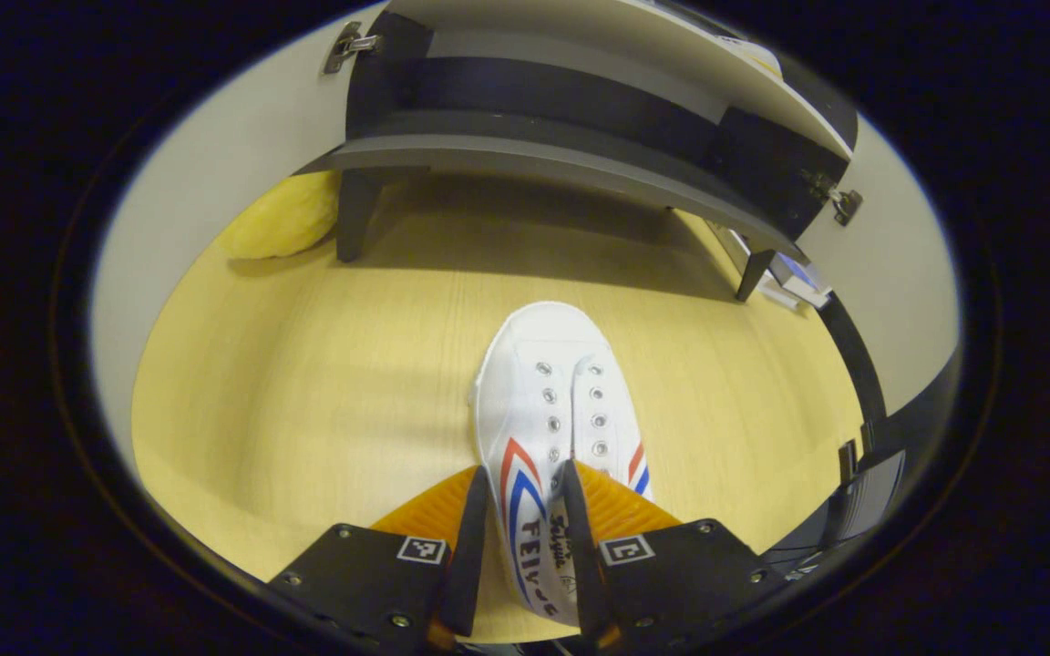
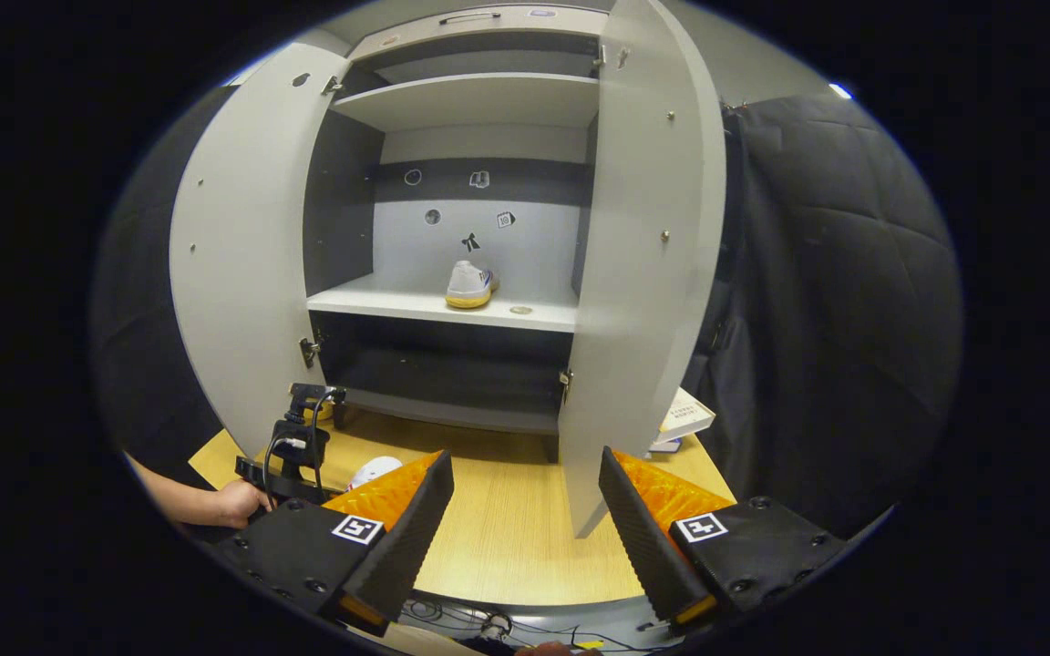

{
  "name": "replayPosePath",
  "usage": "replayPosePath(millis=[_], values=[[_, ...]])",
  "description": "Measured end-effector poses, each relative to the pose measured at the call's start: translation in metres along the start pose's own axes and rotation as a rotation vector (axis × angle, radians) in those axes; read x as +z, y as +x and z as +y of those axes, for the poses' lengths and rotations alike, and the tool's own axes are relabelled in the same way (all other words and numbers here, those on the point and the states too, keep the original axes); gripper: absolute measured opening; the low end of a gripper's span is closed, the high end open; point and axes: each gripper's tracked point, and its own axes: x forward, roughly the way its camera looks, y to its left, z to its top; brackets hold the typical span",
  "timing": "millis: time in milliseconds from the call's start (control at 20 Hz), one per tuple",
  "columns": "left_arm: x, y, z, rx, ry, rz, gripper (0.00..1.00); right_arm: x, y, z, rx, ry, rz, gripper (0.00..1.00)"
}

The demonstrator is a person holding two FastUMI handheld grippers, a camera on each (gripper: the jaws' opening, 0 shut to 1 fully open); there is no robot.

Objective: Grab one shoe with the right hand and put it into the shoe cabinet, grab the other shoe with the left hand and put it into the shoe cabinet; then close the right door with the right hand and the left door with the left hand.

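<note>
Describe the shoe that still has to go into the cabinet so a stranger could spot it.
Start at the open shoe cabinet on the wooden table. The white shoe lies on the table before it, between the left gripper fingers. Unlike its mate on the shelf, it sits outside.

On the inner side of the white shoe [image 1: 550,428], held between the fingers of the left hand-held gripper [image 1: 522,538], dark capital letters read "FEIYUE", running beside the red and blue stripes. A smaller handwritten-style word sits just beside it on the tongue; it is too small to read for sure. In the right gripper view, small stickers [image 2: 505,220] on the back wall of the shoe cabinet [image 2: 242,273] include one that seems to show "10".
</note>
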Motion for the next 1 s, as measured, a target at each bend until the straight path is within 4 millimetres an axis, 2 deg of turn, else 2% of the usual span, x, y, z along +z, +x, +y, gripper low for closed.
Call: replayPosePath(millis=[100,250,300,400,450,600,650,800,1000], values=[[-0.002,0.005,0.002,0.002,-0.008,0.001,0.47,0.003,0.007,0.002,0.006,-0.02,-0.009,1.0],[-0.003,0.005,0.004,0.006,-0.043,-0.006,0.38,0.008,0.017,0.009,0.037,-0.007,-0.02,1.0],[-0.008,0.013,0.001,0.015,-0.043,0.011,0.22,0.01,0.02,0.01,0.042,-0.008,-0.024,1.0],[-0.006,0.002,0.006,0.035,-0.027,-0.007,0.22,0.012,0.026,0.011,0.041,-0.035,-0.035,0.97],[-0.003,0.006,0.004,0.041,-0.021,-0.002,0.1,0.013,0.027,0.014,0.047,-0.049,-0.041,0.97],[0.007,0.002,0.003,0.058,-0.004,-0.034,0.1,0.019,0.032,0.022,0.076,-0.057,-0.057,0.97],[0.01,-0.007,0.003,0.063,0.022,-0.03,0.02,0.021,0.033,0.023,0.082,-0.055,-0.064,1.0],[0.027,-0.013,-0.001,0.058,0.083,-0.054,0.02,0.025,0.037,0.031,0.103,-0.052,-0.076,0.97],[0.065,-0.049,0.003,0.025,0.086,-0.157,0.02,0.023,0.037,0.036,0.12,-0.066,-0.079,0.97]])
